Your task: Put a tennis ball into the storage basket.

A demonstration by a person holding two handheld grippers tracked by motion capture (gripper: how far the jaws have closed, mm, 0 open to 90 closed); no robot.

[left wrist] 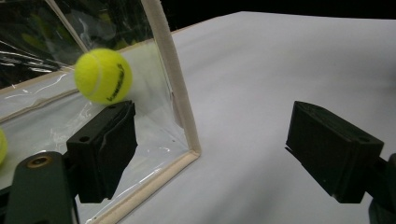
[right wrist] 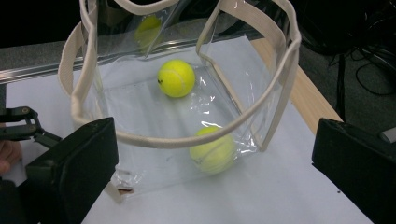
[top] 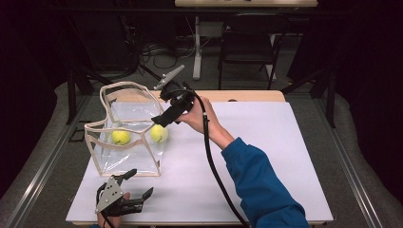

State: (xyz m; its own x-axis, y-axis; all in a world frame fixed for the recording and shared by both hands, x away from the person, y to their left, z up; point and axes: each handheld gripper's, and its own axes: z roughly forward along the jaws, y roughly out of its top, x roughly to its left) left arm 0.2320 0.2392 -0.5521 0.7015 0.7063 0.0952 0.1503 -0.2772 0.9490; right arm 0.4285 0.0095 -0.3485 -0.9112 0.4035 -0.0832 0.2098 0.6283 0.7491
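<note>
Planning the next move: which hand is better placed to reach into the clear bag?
Right. The right gripper hangs open at the bag's top, over the tennis balls; the left gripper sits low outside it.

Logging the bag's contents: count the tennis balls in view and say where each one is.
2. One tennis ball lies mid-floor inside the clear bag; the other ball is also inside, against the bag's wall. None seems hidden.
</note>
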